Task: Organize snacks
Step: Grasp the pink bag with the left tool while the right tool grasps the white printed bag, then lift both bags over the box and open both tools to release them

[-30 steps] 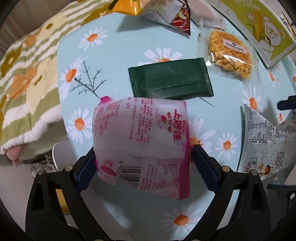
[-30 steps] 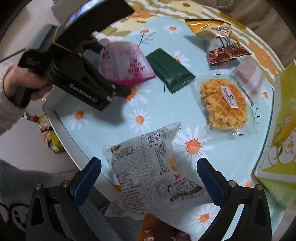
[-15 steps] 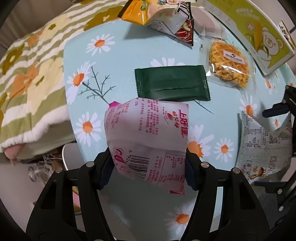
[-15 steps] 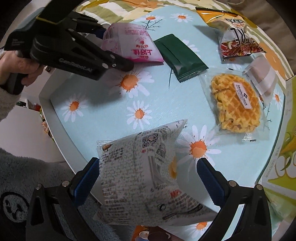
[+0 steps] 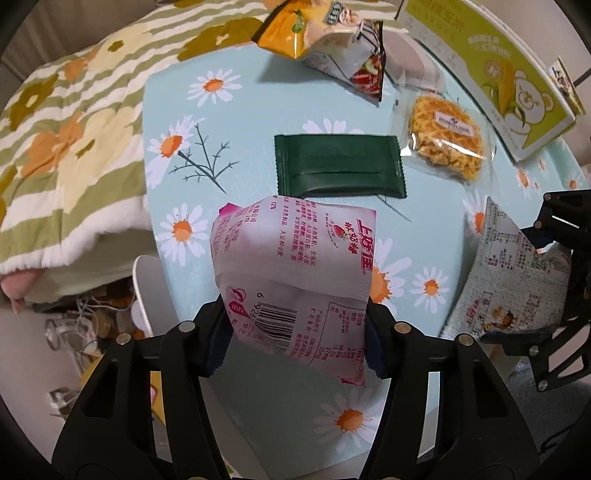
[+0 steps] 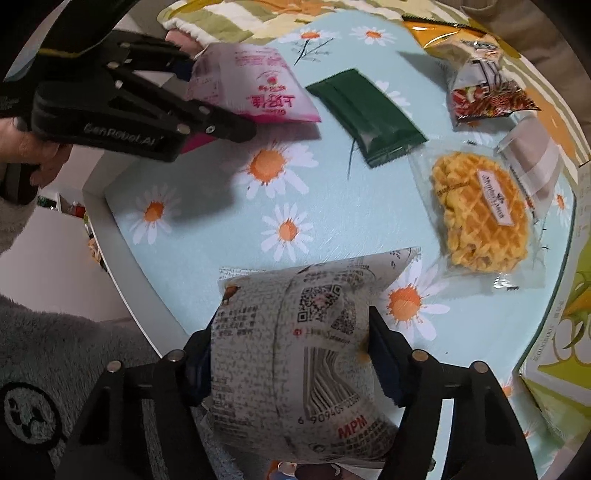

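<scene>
We see the left gripper (image 5: 295, 332) closing on a pink snack bag (image 5: 295, 273), its pads pressing the bag's sides near the barcode end, above the daisy tablecloth (image 5: 240, 122). In the right wrist view the right gripper (image 6: 291, 362) is closing on a grey printed snack bag (image 6: 295, 354), the pads squeezing it from both sides. From the left camera, a dark green packet (image 5: 338, 166) lies flat at twelve o'clock of the pink bag, just beyond it. A wrapped waffle (image 5: 445, 142) sits at three o'clock of the green packet, close by. An orange chip bag (image 5: 291, 31) and a red-and-white one (image 5: 364, 59) lie at the far edge, and a yellow-green box (image 5: 495, 66) at two o'clock.
</scene>
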Tool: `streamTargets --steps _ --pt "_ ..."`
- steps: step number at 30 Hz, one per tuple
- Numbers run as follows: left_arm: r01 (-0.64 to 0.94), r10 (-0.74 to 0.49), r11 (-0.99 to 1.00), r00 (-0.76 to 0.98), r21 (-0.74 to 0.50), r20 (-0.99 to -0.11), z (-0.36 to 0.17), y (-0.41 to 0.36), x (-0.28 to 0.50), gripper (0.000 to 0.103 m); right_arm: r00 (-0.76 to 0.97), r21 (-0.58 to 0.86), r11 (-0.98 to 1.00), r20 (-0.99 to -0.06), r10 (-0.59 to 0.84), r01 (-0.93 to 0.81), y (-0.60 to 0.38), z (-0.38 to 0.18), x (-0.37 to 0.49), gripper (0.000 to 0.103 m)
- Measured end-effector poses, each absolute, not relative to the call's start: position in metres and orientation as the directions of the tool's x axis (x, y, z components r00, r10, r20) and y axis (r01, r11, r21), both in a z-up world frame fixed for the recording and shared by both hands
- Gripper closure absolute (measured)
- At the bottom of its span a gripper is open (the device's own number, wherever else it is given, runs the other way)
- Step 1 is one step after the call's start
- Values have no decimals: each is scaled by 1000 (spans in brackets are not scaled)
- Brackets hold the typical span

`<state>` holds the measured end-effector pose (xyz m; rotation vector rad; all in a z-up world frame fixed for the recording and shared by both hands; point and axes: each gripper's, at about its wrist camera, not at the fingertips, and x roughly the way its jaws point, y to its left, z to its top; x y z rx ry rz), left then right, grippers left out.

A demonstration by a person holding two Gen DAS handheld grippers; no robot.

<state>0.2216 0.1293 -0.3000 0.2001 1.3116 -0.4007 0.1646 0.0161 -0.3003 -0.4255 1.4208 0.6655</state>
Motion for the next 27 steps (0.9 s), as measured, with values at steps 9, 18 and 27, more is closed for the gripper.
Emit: streamTargets --steps 9,18,27 --pt "372 -217 922 260 -110 -941 -260 132 217 48 133 137 840 -962 240 -525 -8 -260 178 38" --pt "400 -265 911 378 -102 -887 -177 105 227 48 291 141 909 -918 268 -392 -57 -190 199 38" --pt "401 -303 910 463 -108 -833 -116 32 253 48 437 164 942 -854 284 -291 -152 -131 225 38"
